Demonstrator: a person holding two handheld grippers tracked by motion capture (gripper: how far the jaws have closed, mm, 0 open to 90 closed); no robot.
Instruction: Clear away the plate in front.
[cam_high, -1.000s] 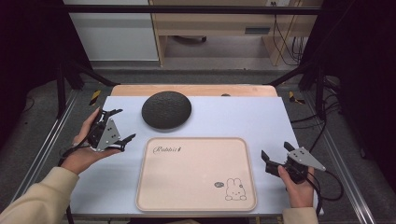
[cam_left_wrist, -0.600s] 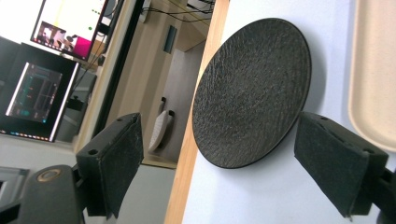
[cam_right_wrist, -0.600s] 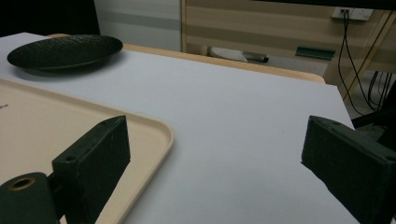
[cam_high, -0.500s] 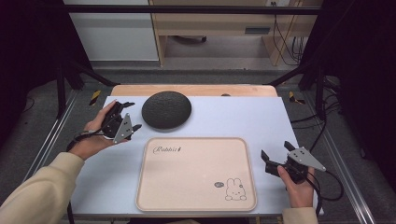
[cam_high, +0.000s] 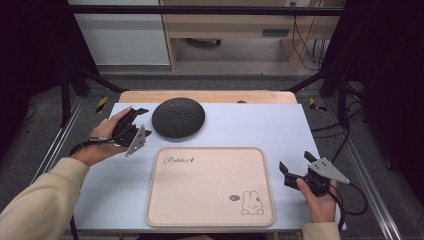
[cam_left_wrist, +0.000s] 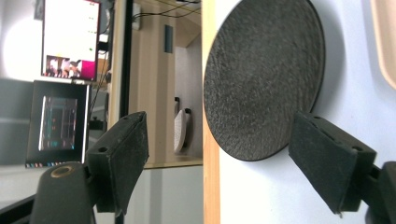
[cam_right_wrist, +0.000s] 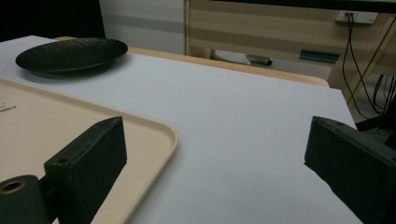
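On white table (cam_high: 260, 125), relative to beige tray (cam_high: 210, 200):

Black plate (cam_high: 178, 117): round, rough-textured, beyond tray's far left corner, near table's far edge, flat on surface, apart from tray. Same plate (cam_left_wrist: 261, 79) large between jaws in left gripper view; far off at upper left (cam_right_wrist: 70, 53) in right gripper view.

Left gripper (cam_high: 134, 122): hand-held, off tray's far left corner, just beside plate's left rim. Jaws spread wide, nothing between pads; one pad close against plate's rim, contact not determinable. Grey three-cornered plate on top, cable trailing toward sleeve.

Right gripper (cam_high: 296, 168): hand-held, just off tray's right edge, near its front corner, well apart from plate. Jaws spread wide, empty, above bare table; tray's rounded corner (cam_right_wrist: 159, 135) beside one jaw.

Tray: printed with rabbit drawing (cam_high: 251, 203) at front right corner.
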